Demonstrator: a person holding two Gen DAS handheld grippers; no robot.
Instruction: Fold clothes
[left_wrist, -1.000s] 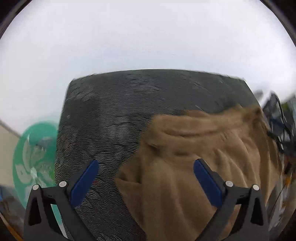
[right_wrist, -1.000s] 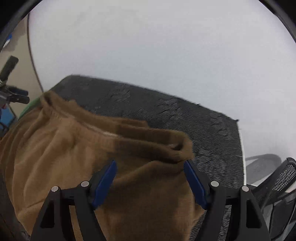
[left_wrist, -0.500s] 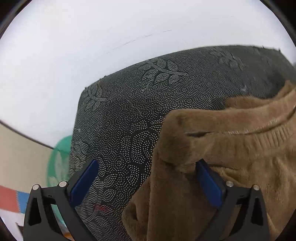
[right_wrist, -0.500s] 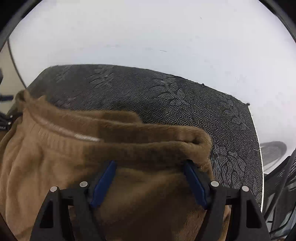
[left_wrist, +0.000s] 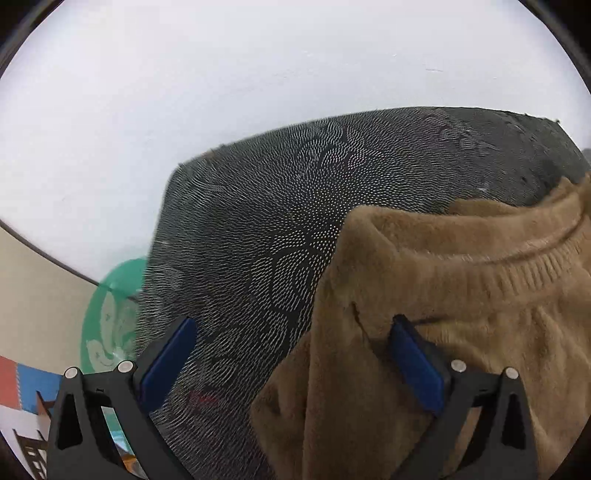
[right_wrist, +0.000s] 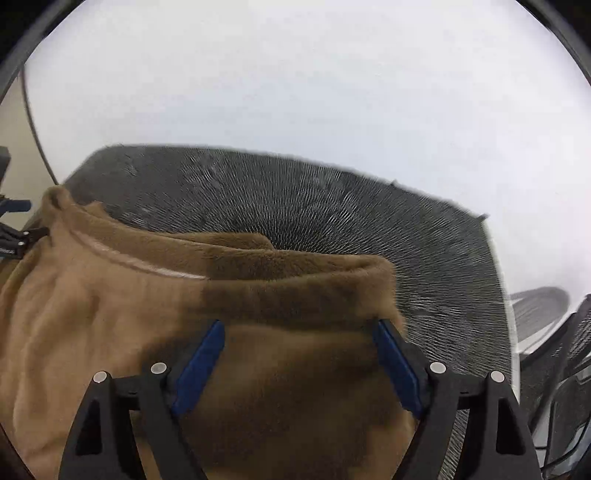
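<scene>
- We hold both claws wide open over the brown garment (left_wrist: 461, 295) on the dark patterned bench (left_wrist: 258, 240): left claw (left_wrist: 291, 354), right claw (right_wrist: 295, 354).
- Since a moment ago, our right claw has pulled back from the garment's folded edge.

Garment (left_wrist: 443, 314) on mat (left_wrist: 277, 229); mat's left portion bare. Round basin (left_wrist: 110, 317) left of mat, below its edge. Chair (right_wrist: 561, 354) right of mat.

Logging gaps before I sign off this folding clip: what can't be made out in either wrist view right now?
- Brown garment: its type and lower part, cut off by the frame edges in both views.
- Dark patterned cloth: motion-blurred in the right wrist view.
- Left gripper, right gripper: open; contact with the fabric is unclear.
- Green object: half hidden behind the cloth.
</scene>
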